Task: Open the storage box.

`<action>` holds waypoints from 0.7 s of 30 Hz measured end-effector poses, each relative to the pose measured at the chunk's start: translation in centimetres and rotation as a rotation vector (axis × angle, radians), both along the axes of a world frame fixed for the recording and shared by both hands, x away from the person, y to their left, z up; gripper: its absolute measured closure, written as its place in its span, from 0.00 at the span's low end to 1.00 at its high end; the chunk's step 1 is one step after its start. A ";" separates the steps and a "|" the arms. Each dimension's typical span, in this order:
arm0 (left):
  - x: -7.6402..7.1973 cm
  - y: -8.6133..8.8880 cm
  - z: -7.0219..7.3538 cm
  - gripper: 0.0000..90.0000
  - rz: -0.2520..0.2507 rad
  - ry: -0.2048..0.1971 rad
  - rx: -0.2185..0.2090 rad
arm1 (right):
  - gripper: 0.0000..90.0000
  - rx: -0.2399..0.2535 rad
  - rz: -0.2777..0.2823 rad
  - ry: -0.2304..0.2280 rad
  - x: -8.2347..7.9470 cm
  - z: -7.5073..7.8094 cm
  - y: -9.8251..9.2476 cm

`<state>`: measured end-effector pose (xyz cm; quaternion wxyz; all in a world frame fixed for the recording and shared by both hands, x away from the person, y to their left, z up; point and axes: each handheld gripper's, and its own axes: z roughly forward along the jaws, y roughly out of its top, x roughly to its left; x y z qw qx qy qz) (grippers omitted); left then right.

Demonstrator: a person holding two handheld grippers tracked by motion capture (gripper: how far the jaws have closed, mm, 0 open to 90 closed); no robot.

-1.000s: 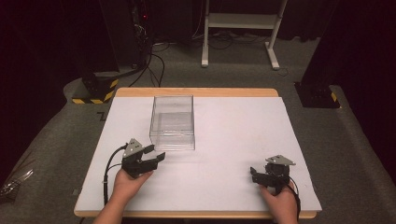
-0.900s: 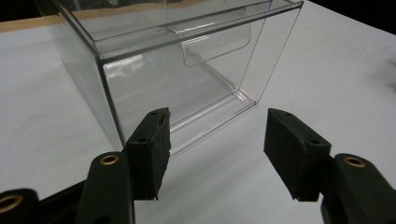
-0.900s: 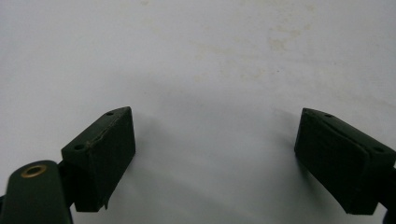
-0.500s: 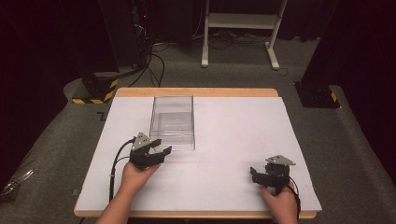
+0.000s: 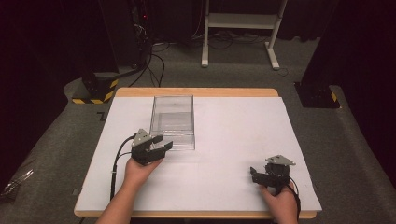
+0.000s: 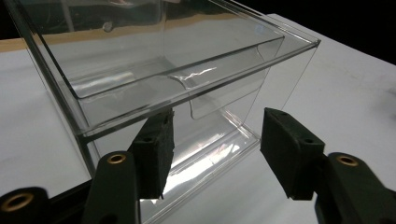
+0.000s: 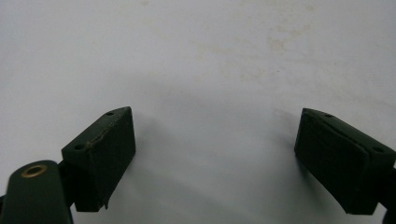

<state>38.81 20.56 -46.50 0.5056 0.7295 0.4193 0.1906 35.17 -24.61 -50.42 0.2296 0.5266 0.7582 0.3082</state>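
A clear plastic box (image 5: 172, 122) with no lid stands on the white table top (image 5: 238, 126), left of centre. My left gripper (image 5: 162, 144) is at the box's near left corner, held in a hand that comes in from the bottom. In the left gripper view its jaws have just been closing; they still stand apart, with the box's (image 6: 140, 51) lower near wall and corner in the gap of my left gripper (image 6: 217, 154). I see neither pad pressing on it. My right gripper (image 5: 256, 173) rests near the front right edge, and my right gripper (image 7: 212, 158) stands open over bare table.
The table top has a wooden rim (image 5: 196, 92) at the back. Beyond it, on the dark floor, are a white stand's legs (image 5: 238, 21), cables and a yellow-black striped base (image 5: 95, 93). White surface (image 5: 243, 140) stretches between the two grippers.
My left gripper has moved forward and to the right, up to the box's near corner, and its jaws have narrowed a little. The right gripper has kept still.
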 end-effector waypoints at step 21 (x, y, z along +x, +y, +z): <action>1.1 0.5 -0.9 0.72 -0.062 -0.048 -0.054 | 0.14 -0.001 0.000 -0.001 0.0 0.0 0.0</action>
